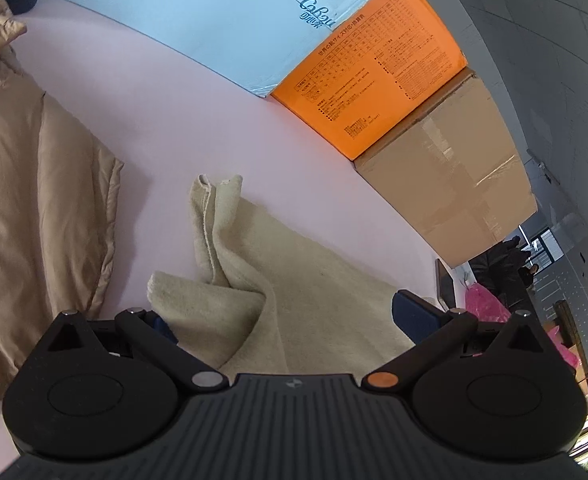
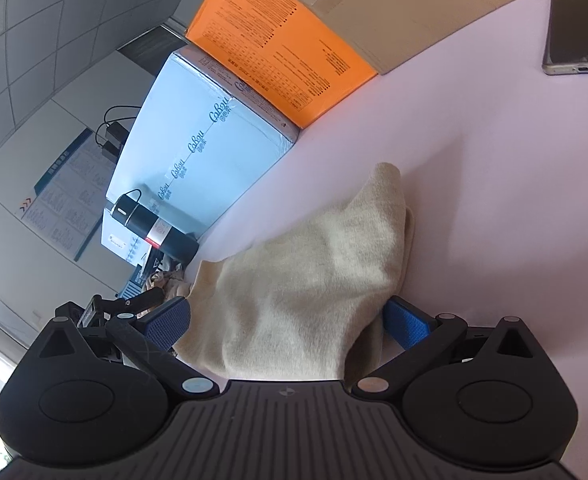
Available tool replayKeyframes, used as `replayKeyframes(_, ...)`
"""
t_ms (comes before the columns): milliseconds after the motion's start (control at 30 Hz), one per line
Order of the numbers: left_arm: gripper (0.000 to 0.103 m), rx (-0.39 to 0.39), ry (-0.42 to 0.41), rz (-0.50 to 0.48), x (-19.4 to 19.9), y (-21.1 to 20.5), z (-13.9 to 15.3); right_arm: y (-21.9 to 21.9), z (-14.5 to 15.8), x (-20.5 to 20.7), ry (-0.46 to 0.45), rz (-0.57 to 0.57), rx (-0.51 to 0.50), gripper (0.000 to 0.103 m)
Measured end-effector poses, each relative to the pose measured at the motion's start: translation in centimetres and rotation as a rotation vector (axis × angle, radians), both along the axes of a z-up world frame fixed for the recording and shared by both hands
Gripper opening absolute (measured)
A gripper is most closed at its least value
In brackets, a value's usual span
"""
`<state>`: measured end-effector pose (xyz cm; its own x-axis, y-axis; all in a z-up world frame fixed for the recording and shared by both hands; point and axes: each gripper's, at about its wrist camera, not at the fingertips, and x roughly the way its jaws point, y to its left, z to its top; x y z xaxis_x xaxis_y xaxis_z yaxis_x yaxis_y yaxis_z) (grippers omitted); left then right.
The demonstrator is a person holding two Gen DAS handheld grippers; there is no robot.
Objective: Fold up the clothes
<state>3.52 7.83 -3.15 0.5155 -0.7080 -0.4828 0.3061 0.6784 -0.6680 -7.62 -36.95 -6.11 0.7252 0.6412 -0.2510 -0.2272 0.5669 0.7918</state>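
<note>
A cream fleece garment (image 1: 294,280) lies rumpled on the pale pink table (image 1: 154,112). My left gripper (image 1: 286,320) is open, its blue-padded fingers (image 1: 413,316) standing wide on either side of the cloth just above it. The same garment (image 2: 301,292) shows in the right wrist view, bunched up with a peak pointing away. My right gripper (image 2: 286,320) is also open, its blue pads (image 2: 405,322) spread to both sides of the cloth's near edge. Neither gripper pinches the fabric.
A tan padded jacket (image 1: 34,200) lies at the left. A light blue box (image 1: 214,20), an orange box (image 1: 373,80) and a cardboard box (image 1: 453,184) line the table's far side. A phone (image 2: 577,28) and a black flask (image 2: 154,228) rest on the table (image 2: 493,160).
</note>
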Motion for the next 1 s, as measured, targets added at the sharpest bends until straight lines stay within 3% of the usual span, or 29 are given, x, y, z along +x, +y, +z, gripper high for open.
replayKeyframes(267, 0.103, 0.036, -0.043, -0.001, 1.0, -1.1, -0.4, 0.4, -0.3, 1.7, -0.079, -0.003, -0.029, 0.103)
replayKeyframes(467, 0.103, 0.077, -0.148, -0.007, 0.3, -1.8, -0.8, 0.9, -0.5, 2.6, -0.138, 0.009, -0.076, 0.103)
replayKeyframes(700, 0.103, 0.169, -0.235, 0.026, -0.9, -3.4, -0.7, 0.9, -0.4, 4.1, -0.143, 0.005, -0.079, 0.103)
replayKeyframes(1000, 0.103, 0.265, -0.259, 0.062, -1.1, -4.7, -0.5, 1.4, -0.2, 4.9, -0.14, 0.007, -0.117, 0.103)
